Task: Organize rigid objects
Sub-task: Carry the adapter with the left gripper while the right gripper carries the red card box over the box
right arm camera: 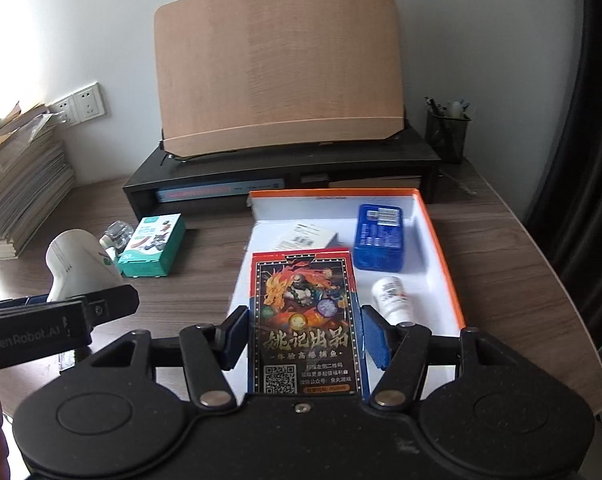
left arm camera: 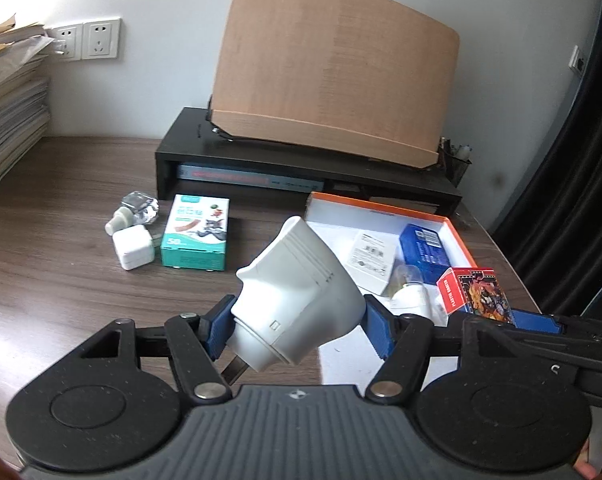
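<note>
White plastic plug adapter: pinched between the blue pads of the left hand-held gripper, up off the brown wooden worktop.
Red card box: squeezed in the right hand-held gripper, above the orange-rimmed white tray.
Green box: ahead-left of the left hand-held gripper.

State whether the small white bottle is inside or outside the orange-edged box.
Inside. The white bottle lies on the box's white floor, below the blue case.
</note>
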Tool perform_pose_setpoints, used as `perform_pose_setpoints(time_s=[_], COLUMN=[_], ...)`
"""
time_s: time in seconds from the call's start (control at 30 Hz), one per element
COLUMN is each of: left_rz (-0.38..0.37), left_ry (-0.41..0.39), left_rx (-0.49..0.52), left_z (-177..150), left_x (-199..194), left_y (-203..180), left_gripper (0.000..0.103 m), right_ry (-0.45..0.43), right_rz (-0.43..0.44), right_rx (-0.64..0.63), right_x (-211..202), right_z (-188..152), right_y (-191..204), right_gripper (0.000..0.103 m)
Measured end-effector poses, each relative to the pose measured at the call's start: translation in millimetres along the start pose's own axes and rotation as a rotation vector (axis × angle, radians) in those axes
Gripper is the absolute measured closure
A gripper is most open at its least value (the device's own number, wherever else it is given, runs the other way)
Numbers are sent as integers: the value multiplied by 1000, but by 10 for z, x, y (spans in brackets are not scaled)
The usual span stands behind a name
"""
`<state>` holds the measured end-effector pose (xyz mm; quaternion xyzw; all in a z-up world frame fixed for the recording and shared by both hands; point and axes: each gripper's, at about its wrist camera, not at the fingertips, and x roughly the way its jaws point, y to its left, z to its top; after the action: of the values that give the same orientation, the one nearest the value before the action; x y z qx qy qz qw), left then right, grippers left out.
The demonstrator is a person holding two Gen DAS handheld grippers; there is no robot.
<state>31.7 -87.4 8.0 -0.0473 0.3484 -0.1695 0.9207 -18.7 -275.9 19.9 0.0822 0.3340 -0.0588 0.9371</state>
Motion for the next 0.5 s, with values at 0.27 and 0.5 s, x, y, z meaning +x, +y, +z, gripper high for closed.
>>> perform_pose_setpoints(time_s=[0.27, 0.5], left_rz=[-37, -43], left_ry=[20, 39], left_rx=[33, 71], left_z=[-106, -136], left_x=[71, 109], left_y=[-431, -606], left_gripper=[36, 36], right_ry=[-24, -30], right_rz=[-29, -14], right_rx=[37, 74], right_x=[-200, -181], right_z=[-73, -97], right_y=[-380, -528], right_gripper=[31, 31])
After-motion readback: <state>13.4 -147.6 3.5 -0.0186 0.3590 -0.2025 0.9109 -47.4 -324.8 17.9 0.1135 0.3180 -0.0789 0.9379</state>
